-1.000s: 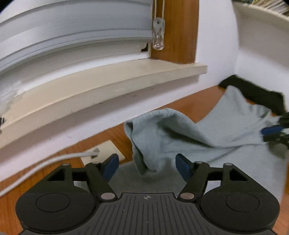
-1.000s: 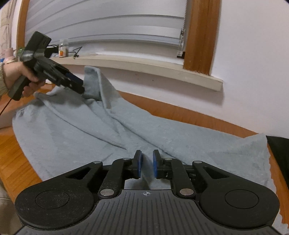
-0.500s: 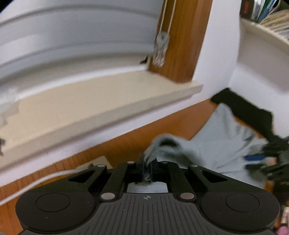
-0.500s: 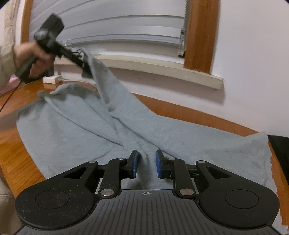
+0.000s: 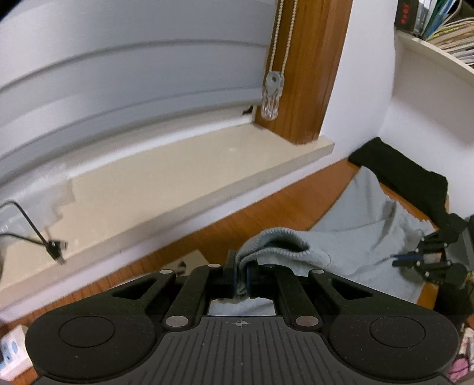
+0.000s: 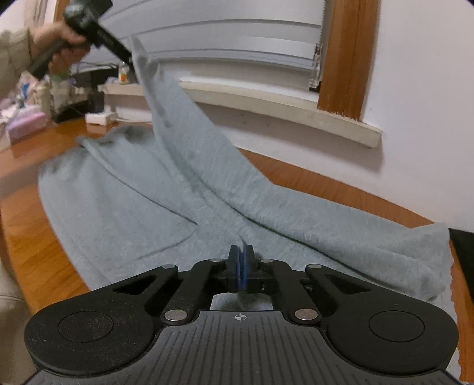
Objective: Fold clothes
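Window: grey blinds [image 5: 124,88] down, bead cord w/ clear pull [image 5: 271,97] by wood frame [image 5: 308,71].
Sill: cream ledge [image 5: 177,177], black cable end [image 5: 54,247] lying on it.
Worktop: orange-brown wood [image 6: 340,186], black cloth [image 5: 408,180] at far corner.
Shelf: books [image 5: 444,23] top rt.

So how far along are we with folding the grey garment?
Early. Done: both grips are made. The left gripper is shut on a ribbed edge of the grey garment, and the right gripper pinches a ridge of it near the middle. In hand: the left end is raised off the wooden table. Left: no finished fold shows; most of the cloth lies spread and creased.
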The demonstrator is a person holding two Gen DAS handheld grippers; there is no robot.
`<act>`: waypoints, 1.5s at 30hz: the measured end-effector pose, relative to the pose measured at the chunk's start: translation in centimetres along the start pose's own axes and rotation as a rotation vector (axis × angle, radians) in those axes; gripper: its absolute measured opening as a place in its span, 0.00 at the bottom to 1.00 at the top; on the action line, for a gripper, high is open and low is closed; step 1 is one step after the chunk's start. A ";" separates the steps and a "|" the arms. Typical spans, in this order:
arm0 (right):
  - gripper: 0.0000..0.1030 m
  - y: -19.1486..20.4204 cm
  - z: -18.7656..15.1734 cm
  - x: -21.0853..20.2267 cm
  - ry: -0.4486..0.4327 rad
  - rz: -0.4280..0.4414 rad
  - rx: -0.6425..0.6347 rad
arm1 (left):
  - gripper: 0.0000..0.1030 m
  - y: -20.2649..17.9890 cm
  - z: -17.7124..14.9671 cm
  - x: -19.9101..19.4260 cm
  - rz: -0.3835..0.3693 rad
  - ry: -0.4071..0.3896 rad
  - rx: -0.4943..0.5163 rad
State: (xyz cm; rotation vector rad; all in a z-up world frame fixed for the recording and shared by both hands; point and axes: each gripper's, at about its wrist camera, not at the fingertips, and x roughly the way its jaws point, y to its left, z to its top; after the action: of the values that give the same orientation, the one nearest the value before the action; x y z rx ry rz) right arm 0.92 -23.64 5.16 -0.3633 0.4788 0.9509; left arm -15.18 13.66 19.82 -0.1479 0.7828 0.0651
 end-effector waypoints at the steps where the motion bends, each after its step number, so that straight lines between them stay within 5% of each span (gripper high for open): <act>1: 0.01 -0.2 0.0 -0.5 -0.004 0.006 0.002 | 0.05 0.4 -0.4 0.0 -0.017 0.004 -0.011; 7: 0.01 -0.7 -0.5 -1.7 0.003 0.069 0.014 | 0.05 3.7 -5.5 0.0 -0.097 0.058 -0.112; 15: 0.07 -0.6 -0.6 -0.6 0.025 0.078 0.038 | 0.08 4.6 -8.2 0.9 0.032 0.072 -0.074; 21: 0.17 -1.1 -0.6 -1.1 0.010 0.058 0.050 | 0.39 5.0 -8.5 -0.2 0.047 -0.004 -0.067; 23: 0.21 -1.5 -0.7 -1.2 0.003 0.053 0.062 | 0.61 4.7 -8.7 0.4 0.046 -0.015 -0.066; 24: 0.23 -1.6 -0.7 -1.3 -0.002 0.048 0.068 | 0.62 4.5 -8.9 1.1 0.047 -0.008 -0.062; 28: 0.31 -2.2 -1.1 -1.7 -0.025 0.025 0.089 | 0.56 4.1 -9.8 3.6 0.048 0.002 -0.080; 30: 0.34 -2.4 -1.2 -1.8 -0.037 0.013 0.099 | 0.43 4.2 -10.4 4.5 0.057 -0.019 -0.106; 31: 0.36 -2.6 -1.3 -1.9 -0.046 0.005 0.108 | 0.27 4.2 -10.8 4.8 0.066 -0.032 -0.115; 34: 0.38 -3.0 -1.7 -2.2 -0.088 -0.016 0.150 | 0.24 4.4 -11.9 5.3 0.067 -0.046 -0.146; 37: 0.38 -3.4 -2.2 -2.6 -0.130 -0.035 0.181 | 0.07 4.5 -12.9 4.3 0.070 -0.091 -0.148; 41: 0.39 -4.1 -2.5 -3.1 -0.153 -0.013 0.219 | 0.06 4.7 -13.5 0.4 0.065 -0.210 -0.173; 45: 0.41 -4.4 -2.8 -3.4 -0.146 -0.008 0.234 | 0.00 4.9 -13.8 -2.7 0.060 -0.233 -0.173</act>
State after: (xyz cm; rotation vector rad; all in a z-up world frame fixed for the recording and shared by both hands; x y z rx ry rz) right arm 2.33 -29.72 5.00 -0.0835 0.4495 0.8958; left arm -27.26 16.28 11.55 -0.2759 0.5479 0.2035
